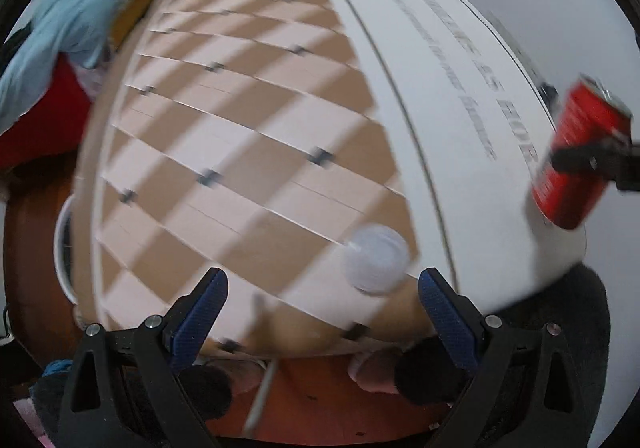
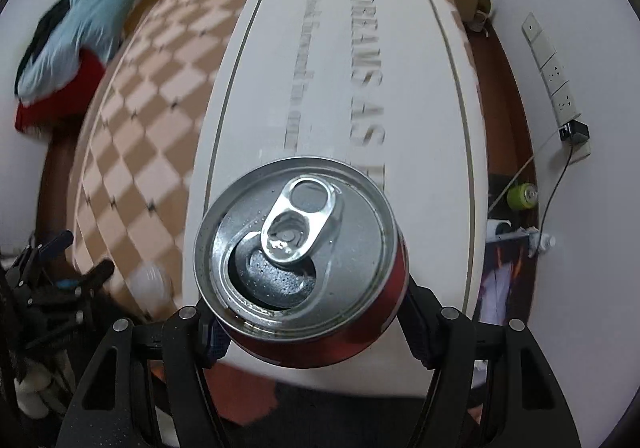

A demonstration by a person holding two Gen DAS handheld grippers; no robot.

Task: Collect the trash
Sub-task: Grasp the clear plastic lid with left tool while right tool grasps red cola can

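Trash on the mat: a white cup [image 1: 374, 258] on the left, a red can [image 2: 300, 260] on the right.
The left gripper [image 1: 322, 302] hangs wide open and empty over the cup (blurred); next it must drop and close there. The right gripper [image 2: 308, 322] clamps the opened can, lifted above the mat [image 2: 340, 68]. No bin shows.

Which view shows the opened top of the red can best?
The right wrist view: the red can fills it, sharp, lid and pull tab facing the camera. The left wrist view shows only its red side at the right edge, gripped by dark jaws.
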